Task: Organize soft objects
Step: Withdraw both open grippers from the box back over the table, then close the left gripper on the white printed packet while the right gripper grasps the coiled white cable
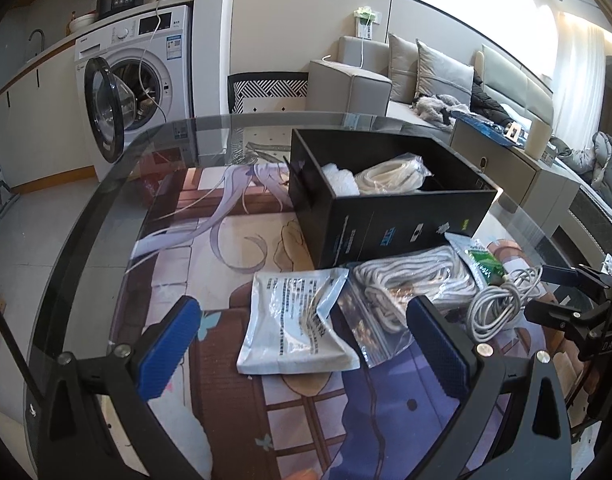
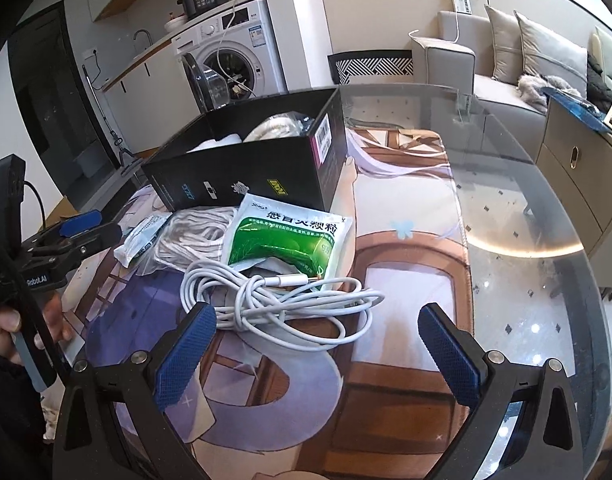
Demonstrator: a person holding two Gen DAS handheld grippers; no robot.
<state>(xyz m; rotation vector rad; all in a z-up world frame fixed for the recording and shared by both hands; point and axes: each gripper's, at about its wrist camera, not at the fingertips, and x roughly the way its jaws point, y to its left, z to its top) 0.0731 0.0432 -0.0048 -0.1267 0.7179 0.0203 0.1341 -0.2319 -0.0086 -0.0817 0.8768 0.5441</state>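
A black box (image 1: 386,216) stands on the printed mat and holds a bagged cream rope coil (image 1: 390,174) and a white soft item (image 1: 340,178). In front of it lie a white printed pouch (image 1: 293,320), a bagged white rope bundle (image 1: 410,280), a green-and-white sachet (image 2: 289,236) and a coiled white cable (image 2: 281,308). My left gripper (image 1: 306,344) is open above the pouch, holding nothing. My right gripper (image 2: 322,348) is open just short of the cable, also holding nothing. The box (image 2: 249,168) sits behind the sachet in the right wrist view.
The round glass table (image 2: 526,200) carries a printed mat (image 1: 233,240). A washing machine (image 1: 137,80) with its door open stands beyond, a grey sofa (image 1: 426,80) and a cabinet (image 2: 578,168) to the right. A hand (image 2: 9,328) holds the left gripper's handle.
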